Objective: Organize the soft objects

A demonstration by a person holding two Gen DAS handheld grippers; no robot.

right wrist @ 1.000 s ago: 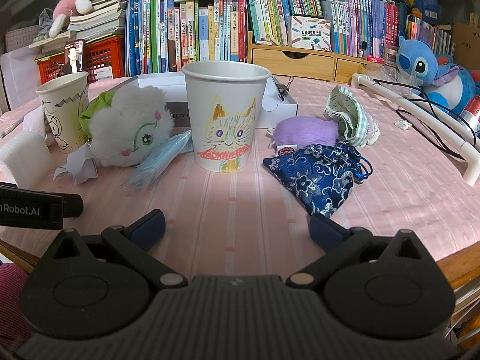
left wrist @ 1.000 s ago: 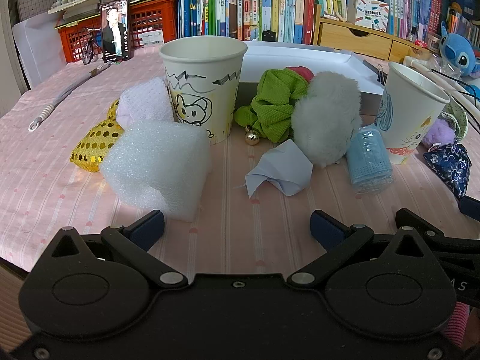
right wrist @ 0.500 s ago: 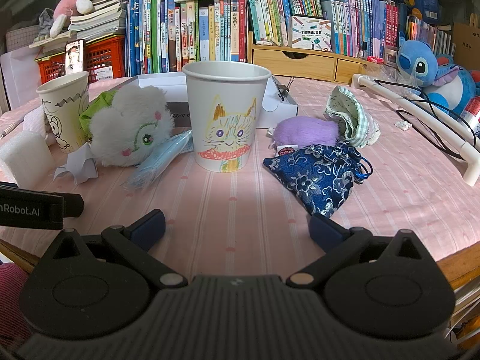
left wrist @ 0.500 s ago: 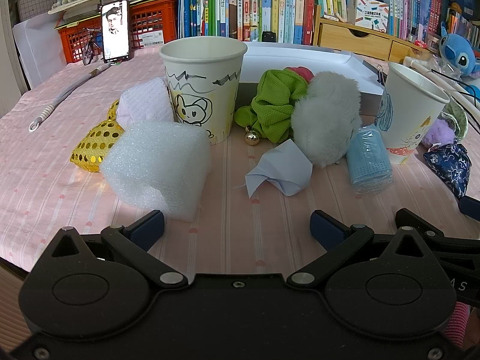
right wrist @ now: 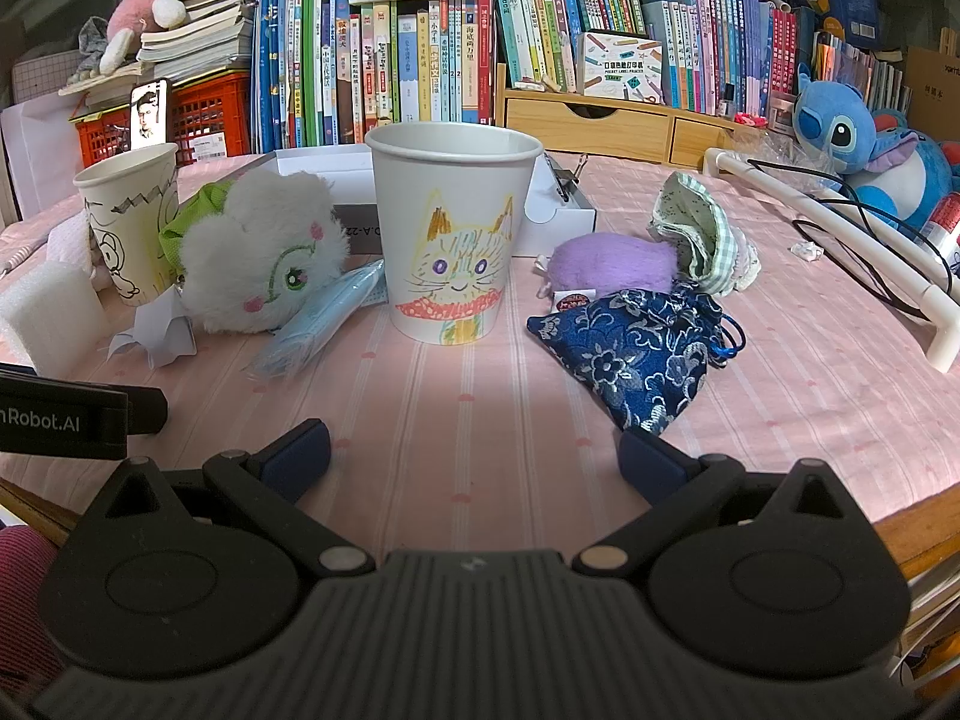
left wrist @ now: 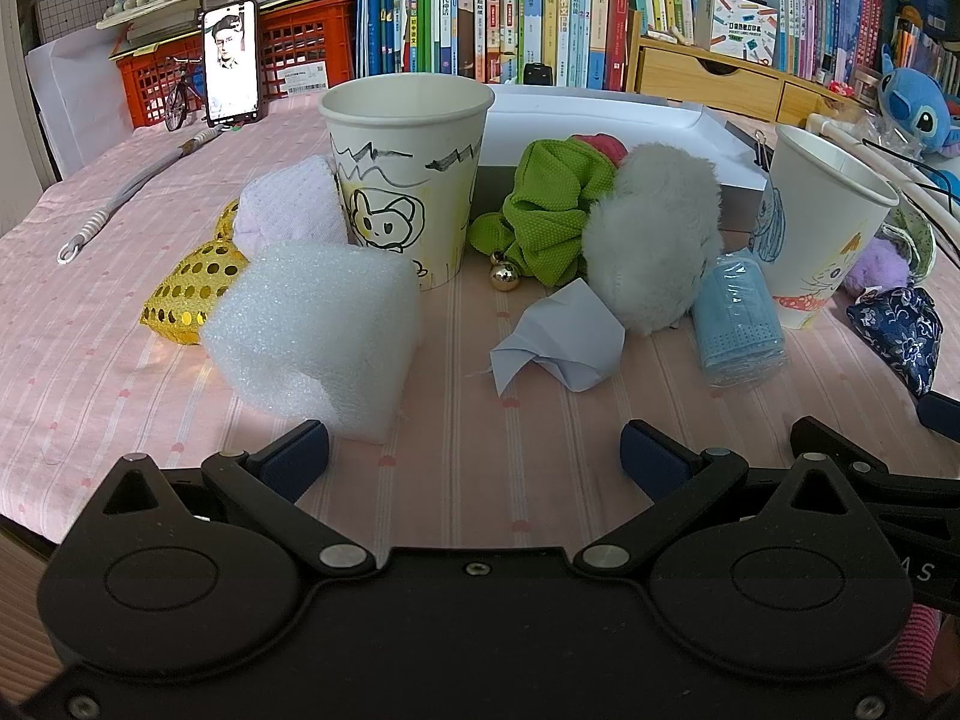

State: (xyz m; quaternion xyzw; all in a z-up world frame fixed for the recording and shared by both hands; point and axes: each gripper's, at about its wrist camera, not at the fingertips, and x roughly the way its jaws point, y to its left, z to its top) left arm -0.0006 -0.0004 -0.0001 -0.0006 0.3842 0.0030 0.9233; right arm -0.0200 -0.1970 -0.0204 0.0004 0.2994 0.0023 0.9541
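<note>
My left gripper point(left wrist: 474, 459) is open and empty, low over the pink cloth. Just ahead of its left finger lies a white foam block point(left wrist: 318, 333). Behind it stand a paper cup with a drawn mouse point(left wrist: 405, 174), a gold sequin pouch point(left wrist: 192, 288), a pale knit cloth point(left wrist: 291, 210), a green cloth point(left wrist: 543, 210), a white fluffy toy point(left wrist: 654, 234), a grey tissue point(left wrist: 561, 342) and a blue mask pack point(left wrist: 741, 315). My right gripper point(right wrist: 474, 459) is open and empty, facing a cat cup point(right wrist: 453, 234). A blue floral pouch point(right wrist: 639, 354), purple plush point(right wrist: 609, 264) and checked cloth point(right wrist: 699, 237) lie to its right.
A white box point(left wrist: 600, 120) lies behind the cups. Books, a red crate point(left wrist: 300, 57) and a wooden drawer unit point(right wrist: 618, 120) line the back. A phone point(left wrist: 231, 60) stands at the back left. A white tube point(right wrist: 840, 234) with cables and a blue plush toy point(right wrist: 864, 156) are at right.
Neither gripper nor any object has moved. Only the picture on the phone screen has changed.
</note>
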